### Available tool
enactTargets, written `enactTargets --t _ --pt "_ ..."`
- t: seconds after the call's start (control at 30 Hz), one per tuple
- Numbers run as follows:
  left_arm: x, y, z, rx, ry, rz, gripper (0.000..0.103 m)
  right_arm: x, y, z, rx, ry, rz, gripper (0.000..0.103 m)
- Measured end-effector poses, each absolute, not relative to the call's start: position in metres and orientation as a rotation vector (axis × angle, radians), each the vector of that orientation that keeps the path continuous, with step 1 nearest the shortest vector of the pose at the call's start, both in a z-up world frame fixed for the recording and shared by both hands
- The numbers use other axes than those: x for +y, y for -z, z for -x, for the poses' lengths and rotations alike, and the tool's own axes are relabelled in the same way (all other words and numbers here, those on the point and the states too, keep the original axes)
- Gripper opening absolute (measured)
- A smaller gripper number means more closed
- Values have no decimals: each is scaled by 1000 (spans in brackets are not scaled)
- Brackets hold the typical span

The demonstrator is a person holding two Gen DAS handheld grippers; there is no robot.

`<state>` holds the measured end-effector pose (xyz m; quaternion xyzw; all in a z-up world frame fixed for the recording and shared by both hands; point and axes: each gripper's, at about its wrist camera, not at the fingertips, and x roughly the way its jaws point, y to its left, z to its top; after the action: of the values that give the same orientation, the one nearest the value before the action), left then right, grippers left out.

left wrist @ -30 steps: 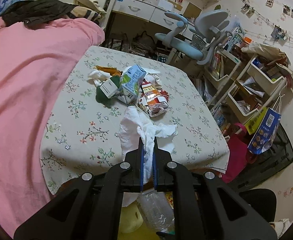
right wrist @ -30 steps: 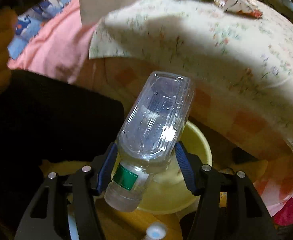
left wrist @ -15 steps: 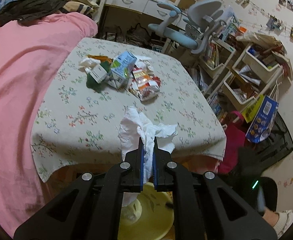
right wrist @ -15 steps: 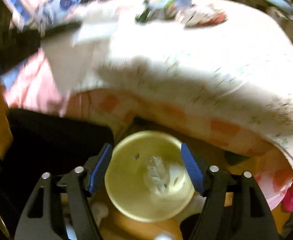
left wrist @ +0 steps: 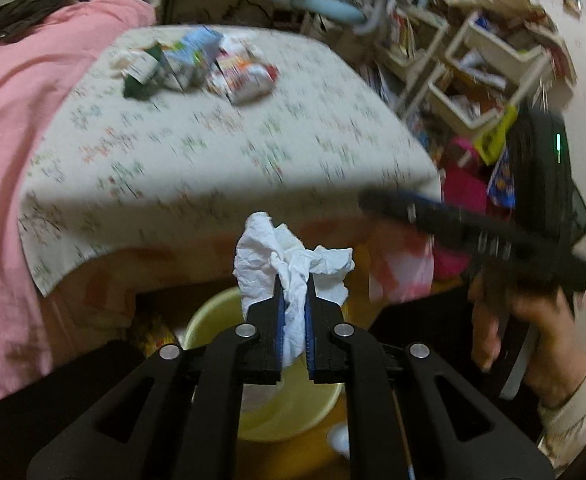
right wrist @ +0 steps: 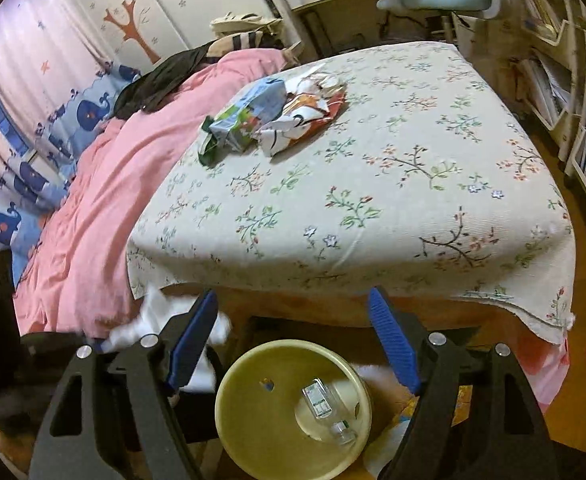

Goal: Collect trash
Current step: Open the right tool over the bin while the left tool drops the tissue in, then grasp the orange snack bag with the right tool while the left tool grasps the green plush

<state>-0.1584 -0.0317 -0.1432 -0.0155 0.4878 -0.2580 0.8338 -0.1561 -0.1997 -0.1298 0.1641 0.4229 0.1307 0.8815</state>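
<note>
Left gripper (left wrist: pixel 292 312) pinching tissue (left wrist: pixel 289 266) right over bin (left wrist: pixel 293 408), straight below; right gripper (right wrist: pixel 293 336) empty, jaws opening, bottle (right wrist: pixel 327 410) already in bin, wrappers (right wrist: pixel 273 116) left on counter (right wrist: pixel 413 184).

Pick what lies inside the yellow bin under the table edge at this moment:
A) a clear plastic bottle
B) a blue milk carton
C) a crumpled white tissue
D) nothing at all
A: the right wrist view shows a clear plastic bottle lying on the bottom of the yellow bin, while the white tissue is clamped in the left hand-held gripper above it.
</note>
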Motion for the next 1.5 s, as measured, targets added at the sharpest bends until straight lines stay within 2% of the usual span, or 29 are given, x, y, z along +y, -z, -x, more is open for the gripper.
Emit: enactTargets --t 0.07,0.13,0.2,0.3,0.73,0.97,1.2,1.5 --pt "-39 150 163 1064 552 -17 13 -202 131 156 876 -265 -351 75" --pt "-44 153 166 1075 544 -55 34 -202 131 157 872 -261 -355 76" --pt "-44 152 167 1071 540 -61 45 -202 129 157 868 -257 -360 77" --pt "-42 150 166 1065 533 -56 52 -207 129 159 861 -251 -367 77" --pt "-22 137 157 990 457 31 63 -210 129 157 856 -230 -381 79" --pt "8 105 143 835 311 103 64 -209 128 157 839 -216 -366 79" --pt "38 78 97 771 194 120 66 -201 123 149 822 -219 -358 80" --pt "42 81 34 784 171 100 66 -196 114 115 824 -212 -392 81"
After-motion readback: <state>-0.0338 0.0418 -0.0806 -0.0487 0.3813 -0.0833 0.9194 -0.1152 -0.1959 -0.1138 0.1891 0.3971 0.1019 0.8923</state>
